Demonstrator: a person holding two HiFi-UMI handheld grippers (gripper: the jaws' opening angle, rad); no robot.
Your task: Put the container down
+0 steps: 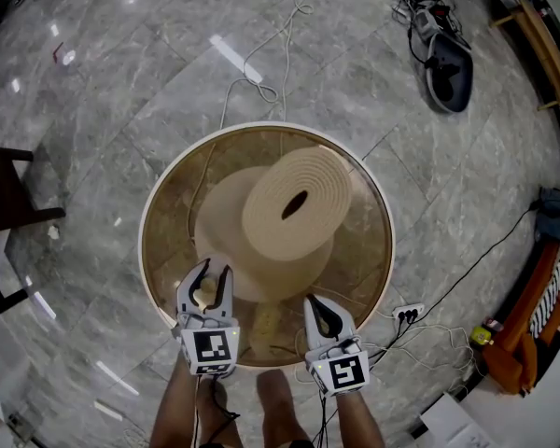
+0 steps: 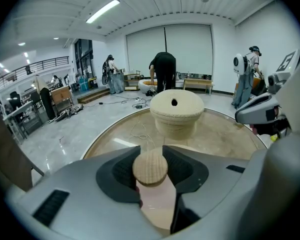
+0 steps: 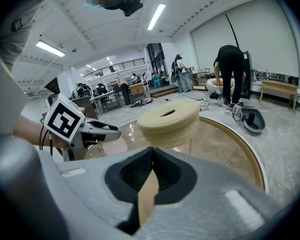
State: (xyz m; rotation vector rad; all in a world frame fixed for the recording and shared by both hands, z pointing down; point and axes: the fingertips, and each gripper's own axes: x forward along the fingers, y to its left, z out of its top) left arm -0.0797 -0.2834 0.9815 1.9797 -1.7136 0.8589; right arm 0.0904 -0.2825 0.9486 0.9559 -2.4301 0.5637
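Grey marble floor (image 1: 121, 91) surrounds a round glass tabletop (image 1: 173, 222) with a pale rim, and loose cables (image 1: 261, 73) trail across the floor. A large ribbed drum (image 1: 294, 203) with a slot in its top stands at the tabletop's centre, well beyond both tools.

Item under inspection: the container (image 2: 150, 167), a small pale piece with a round ribbed cap. It sits between the jaws of the left tool (image 1: 215, 271), over the near edge of the tabletop on the person's left. Its long axis runs roughly upright, cap uppermost. The jaws are spread: dark pad shows on either side of the cap, and neither pad appears to press on it. Whether its base rests on the glass cannot be told (the jaw bodies cover the lower part).

Right tool (image 3: 153, 150): jaws pressed together with nothing between them, hovering just beside the left tool over the same near edge. It appears to play no part.

Assessment: the put-down looks nearly complete. The governing relation is that the container sits inside the left tool's jaw recess. The tool would therefore have to back away along its own line, toward the person, with the jaws wide enough to pass the cap. Any sideways drift risks tipping the upright piece
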